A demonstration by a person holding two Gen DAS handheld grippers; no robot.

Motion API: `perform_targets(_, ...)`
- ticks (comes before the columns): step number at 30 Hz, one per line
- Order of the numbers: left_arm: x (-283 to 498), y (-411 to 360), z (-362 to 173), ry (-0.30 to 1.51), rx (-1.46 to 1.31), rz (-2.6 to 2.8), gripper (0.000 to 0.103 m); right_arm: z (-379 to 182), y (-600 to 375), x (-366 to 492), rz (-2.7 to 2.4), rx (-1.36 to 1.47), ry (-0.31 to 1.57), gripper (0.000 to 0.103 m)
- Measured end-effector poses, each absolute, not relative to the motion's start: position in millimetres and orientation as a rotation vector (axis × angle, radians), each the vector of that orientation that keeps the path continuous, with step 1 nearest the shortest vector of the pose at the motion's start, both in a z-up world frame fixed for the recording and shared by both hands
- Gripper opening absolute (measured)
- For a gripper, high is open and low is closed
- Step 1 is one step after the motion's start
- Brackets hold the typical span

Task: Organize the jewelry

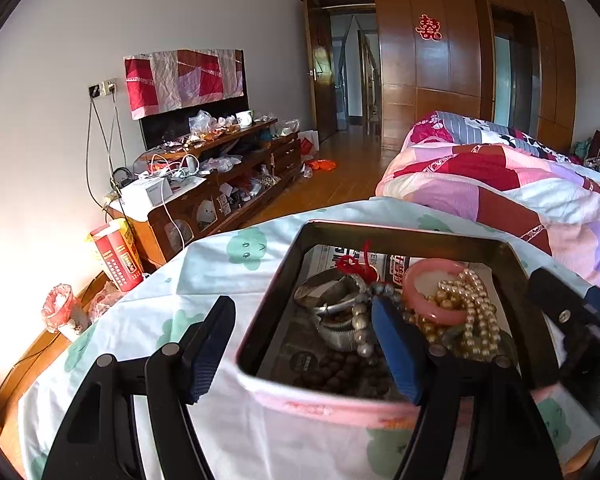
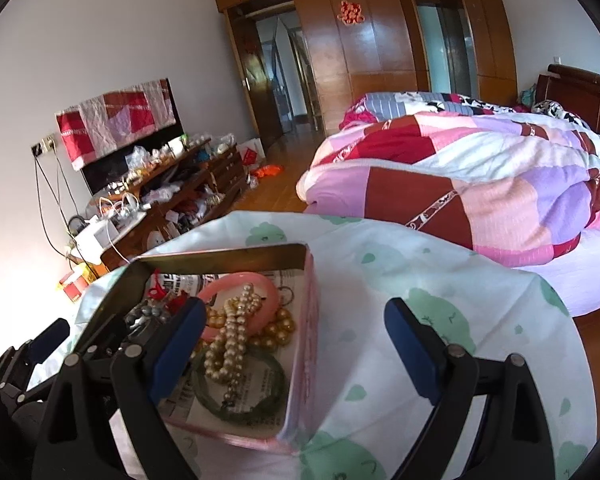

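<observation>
The fingers of the left gripper (image 1: 304, 348) are spread wide, one blue pad outside the pink tin box (image 1: 324, 404) on its left and the other dipped inside it, just beside a string of grey beads (image 1: 360, 320); nothing is pinched between them. The right gripper (image 2: 296, 356) is likewise parted, its fingers (image 2: 410, 350) straddling the box's right wall, one over the jewelry and one over the cloth outside. The box sits on a worktop covered by a white cloth with green tree prints (image 1: 204, 280), lined with printed paper. Inside it lies a tangle: silver bangles (image 1: 332, 292) toward the left with a red knotted cord (image 1: 356, 266) over them, a pink bangle (image 1: 432, 292) toward the right, a cream pearl strand (image 1: 476, 316) draped across it, golden pearls (image 2: 278, 328) beneath, dark wooden beads (image 1: 340, 376) near the front wall, and in the right wrist view a green bangle (image 2: 244, 392) under the lower end of the pearls. Beyond the worktop stand a bed with a patchwork quilt (image 2: 480, 176), a cluttered low wooden cabinet (image 1: 220, 176) along the wall, and wooden wardrobe doors (image 1: 440, 60) bearing a red paper ornament.
</observation>
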State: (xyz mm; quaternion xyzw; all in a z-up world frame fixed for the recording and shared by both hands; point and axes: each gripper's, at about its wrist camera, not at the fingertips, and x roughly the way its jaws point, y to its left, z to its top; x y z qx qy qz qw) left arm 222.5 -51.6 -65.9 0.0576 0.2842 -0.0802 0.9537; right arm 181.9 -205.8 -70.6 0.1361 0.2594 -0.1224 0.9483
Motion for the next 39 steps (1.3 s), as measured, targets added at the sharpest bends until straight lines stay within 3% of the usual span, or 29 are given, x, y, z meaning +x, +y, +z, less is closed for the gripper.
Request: perform_targets(39,107,-7,-49,0.399,0.018,-0.134,0.071,-39,-165,65,-0.248,0.102,0.173,0.100)
